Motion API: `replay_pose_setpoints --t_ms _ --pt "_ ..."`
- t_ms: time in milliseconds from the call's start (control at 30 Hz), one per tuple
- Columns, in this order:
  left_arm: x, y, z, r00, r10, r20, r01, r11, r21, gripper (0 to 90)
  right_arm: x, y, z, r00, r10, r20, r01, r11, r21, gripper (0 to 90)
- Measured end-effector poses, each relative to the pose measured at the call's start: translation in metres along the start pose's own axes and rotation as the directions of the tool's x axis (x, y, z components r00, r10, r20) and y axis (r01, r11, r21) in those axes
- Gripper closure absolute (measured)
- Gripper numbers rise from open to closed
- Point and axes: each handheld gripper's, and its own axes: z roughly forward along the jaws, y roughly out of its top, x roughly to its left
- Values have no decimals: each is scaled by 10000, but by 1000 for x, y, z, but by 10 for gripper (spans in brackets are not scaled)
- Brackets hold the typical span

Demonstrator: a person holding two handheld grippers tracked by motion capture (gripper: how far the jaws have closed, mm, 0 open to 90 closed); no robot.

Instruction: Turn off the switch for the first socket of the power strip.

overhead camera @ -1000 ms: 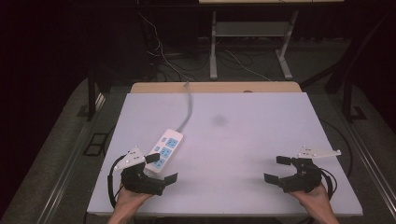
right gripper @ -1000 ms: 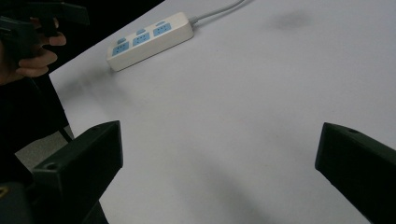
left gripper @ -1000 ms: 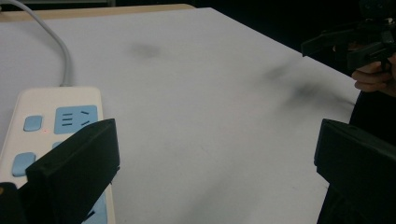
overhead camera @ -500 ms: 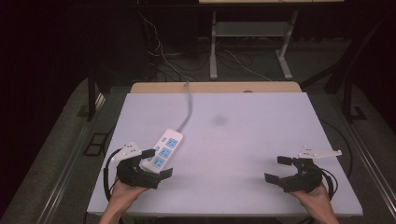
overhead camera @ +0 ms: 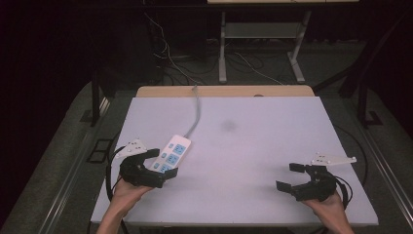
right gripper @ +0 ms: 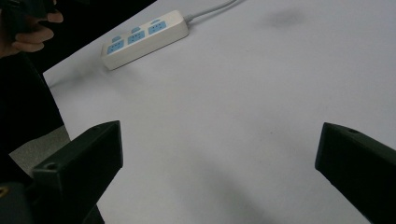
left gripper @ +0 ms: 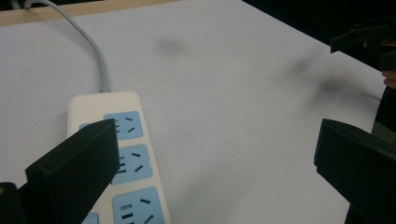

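- Right, the white power strip (overhead camera: pixel 170 154) lies flat at the left side of the white surface (overhead camera: pixel 253 146), its blue socket faces up.
- Its long axis runs on a diagonal, from the near-left toward the far-right, cord end pointing away from the person.
- The grey cord (overhead camera: pixel 196 109) leaves that far end and runs over the surface's far edge.
- The left claw (overhead camera: pixel 163 168) sits wide open at the strip's near end, one jaw over the sockets, gripping nothing.
- The right claw (overhead camera: pixel 292 176) hovers well apart at the near-right, jaws spread wide, empty too.
- A faint dark smudge (overhead camera: pixel 228 125) marks the middle.
- Behind, dim floor, loose cables (overhead camera: pixel 165 53) and a table frame (overhead camera: pixel 263 44).
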Motion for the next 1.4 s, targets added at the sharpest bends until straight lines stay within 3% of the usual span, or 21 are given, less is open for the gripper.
replay_pose_setpoints --t_ms 733,1133,1400 --pt "13 25 7 9994 328 -135 -319 9976 613 0 0 0 3 9999 -97 43 96 9997 215 6" --pt "20 44 18 9976 672 -178 -647 9911 1167 0 0 0 4 9999 -135 42 134 9995 295 6" --pt "31 54 26 9955 906 -283 -845 9816 1714 0 0 0 5 9998 -205 19 204 9991 374 6"
